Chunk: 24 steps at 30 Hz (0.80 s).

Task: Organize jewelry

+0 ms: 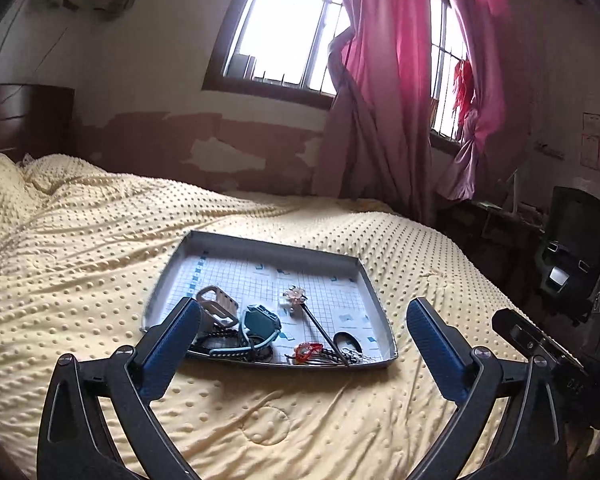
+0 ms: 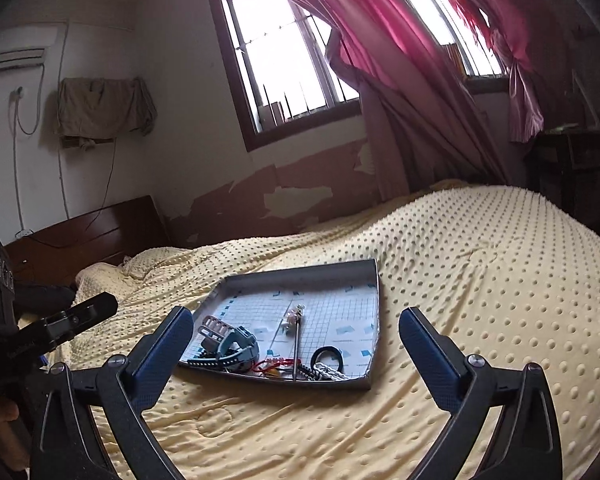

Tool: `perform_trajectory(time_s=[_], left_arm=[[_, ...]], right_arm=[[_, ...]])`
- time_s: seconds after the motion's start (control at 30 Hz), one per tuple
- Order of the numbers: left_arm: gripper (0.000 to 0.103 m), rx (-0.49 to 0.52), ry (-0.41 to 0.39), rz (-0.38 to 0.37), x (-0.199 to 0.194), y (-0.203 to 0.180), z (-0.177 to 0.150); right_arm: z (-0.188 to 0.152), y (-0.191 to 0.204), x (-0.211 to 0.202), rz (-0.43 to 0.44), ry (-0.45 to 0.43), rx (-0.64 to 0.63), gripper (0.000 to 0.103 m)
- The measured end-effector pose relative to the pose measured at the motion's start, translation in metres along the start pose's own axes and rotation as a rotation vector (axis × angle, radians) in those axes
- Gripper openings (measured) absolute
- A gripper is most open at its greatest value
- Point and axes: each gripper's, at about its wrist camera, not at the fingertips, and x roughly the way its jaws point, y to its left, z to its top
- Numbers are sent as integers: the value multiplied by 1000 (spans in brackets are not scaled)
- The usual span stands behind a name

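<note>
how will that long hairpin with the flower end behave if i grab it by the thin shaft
The hairpin looks rigid, its thin dark shaft probably slippery. The flower ornament likely makes it top-heavy, so it may pivot. It lies over the chains and could snag them.

Jumbled jewelry (image 1: 260,328) along shallow grey tray's (image 1: 260,242) near edge
</note>
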Motion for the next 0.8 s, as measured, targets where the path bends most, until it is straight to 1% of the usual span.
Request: perform_trajectory(time_s=[0.13,0.3,0.4,0.57,0.67,0.73,0.8], left_arm=[[101,18,-37,14,-27,-2,0],[101,12,-77,25,-59,2,-2],[101,18,-105,56,-77,6,-6],[101,14,-147,72,-108,14,-21],[101,7,-159,73,-123,18,-31],[101,-5,-166,57,-131,21,-39],[101,-4,-162,63,-136,22,-46]], right_arm=[[-1,21,-21,3,-39,-35,103],[-9,42,-43,-2,-77,-70,103],[-16,51,-53,-4,-81,-72,103],[-29,60,-65,-14,-80,-87,103],[-37,64,-74,-9,-78,-86,103],[-41,68,-80,-8,-79,-90,103],[-46,72,-85,-11,-80,-97,103]])
